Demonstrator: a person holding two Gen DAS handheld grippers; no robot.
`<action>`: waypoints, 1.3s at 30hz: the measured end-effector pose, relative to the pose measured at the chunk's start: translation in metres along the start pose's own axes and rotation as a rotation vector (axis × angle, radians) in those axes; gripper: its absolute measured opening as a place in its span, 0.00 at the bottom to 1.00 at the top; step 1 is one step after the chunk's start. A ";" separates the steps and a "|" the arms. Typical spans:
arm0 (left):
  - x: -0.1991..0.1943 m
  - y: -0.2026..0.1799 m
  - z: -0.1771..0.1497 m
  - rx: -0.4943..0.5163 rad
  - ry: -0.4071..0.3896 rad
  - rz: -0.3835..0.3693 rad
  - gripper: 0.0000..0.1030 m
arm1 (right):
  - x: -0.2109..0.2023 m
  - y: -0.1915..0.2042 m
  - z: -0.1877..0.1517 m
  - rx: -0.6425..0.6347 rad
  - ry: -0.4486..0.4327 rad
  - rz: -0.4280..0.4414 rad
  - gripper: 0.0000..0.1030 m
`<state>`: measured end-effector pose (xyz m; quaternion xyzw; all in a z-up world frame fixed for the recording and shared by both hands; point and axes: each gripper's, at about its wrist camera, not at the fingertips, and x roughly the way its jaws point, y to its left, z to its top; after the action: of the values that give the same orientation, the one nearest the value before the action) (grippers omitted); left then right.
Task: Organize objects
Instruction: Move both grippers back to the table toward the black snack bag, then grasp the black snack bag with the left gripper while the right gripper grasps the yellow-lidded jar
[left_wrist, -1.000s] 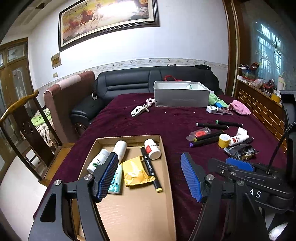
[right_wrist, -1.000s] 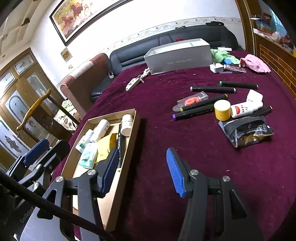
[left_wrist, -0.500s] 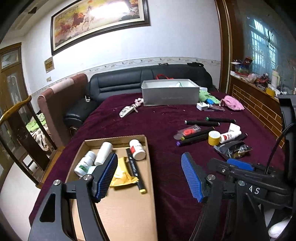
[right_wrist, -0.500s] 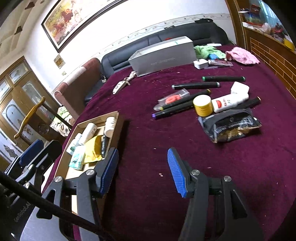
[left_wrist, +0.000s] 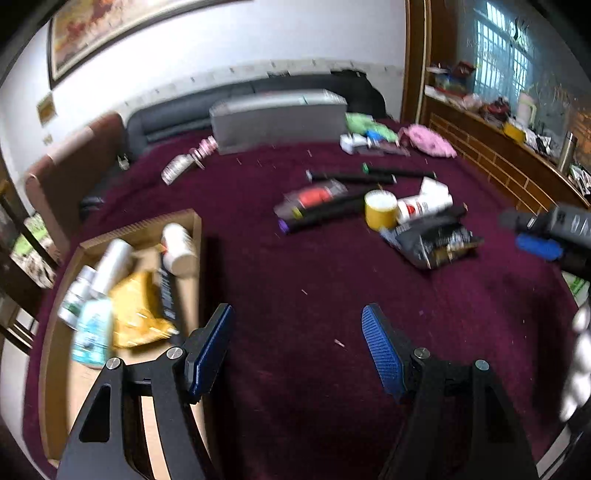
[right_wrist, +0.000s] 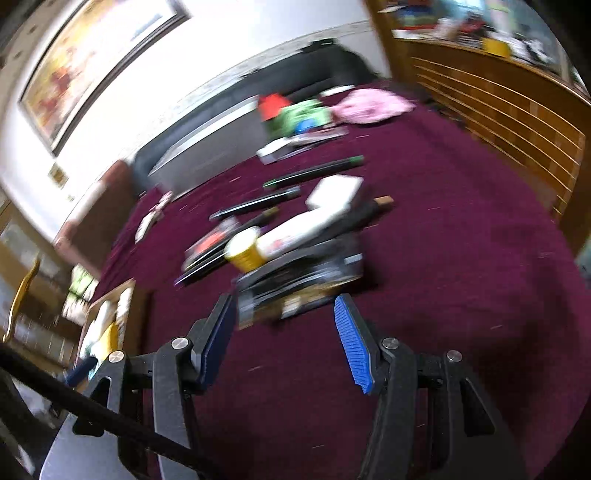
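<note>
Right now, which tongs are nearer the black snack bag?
Right. The right tongs hover open just short of the black snack bag; the left tongs sit farther back, nearer the cardboard tray.

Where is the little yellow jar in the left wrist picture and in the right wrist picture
Left wrist: the yellow jar sits right of centre, upper half, beside the white tube.
Right wrist: the yellow jar is left of centre, mid-height, blurred.
Shared landmark: the black foil packet lying just in front of it.
</note>
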<state>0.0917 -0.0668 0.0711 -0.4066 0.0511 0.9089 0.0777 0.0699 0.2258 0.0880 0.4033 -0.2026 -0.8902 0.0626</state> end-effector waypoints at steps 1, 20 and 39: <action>0.009 -0.003 -0.002 -0.001 0.027 -0.012 0.63 | 0.000 -0.008 0.004 0.018 -0.001 -0.009 0.53; 0.052 -0.014 -0.018 -0.001 0.124 -0.077 0.69 | 0.087 -0.024 0.058 0.049 0.073 -0.075 0.53; 0.061 -0.028 -0.017 0.064 0.160 -0.077 0.95 | 0.040 0.016 0.019 -0.225 0.194 0.040 0.53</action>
<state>0.0696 -0.0359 0.0134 -0.4770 0.0703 0.8676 0.1213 0.0283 0.2058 0.0782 0.4736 -0.1024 -0.8628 0.1444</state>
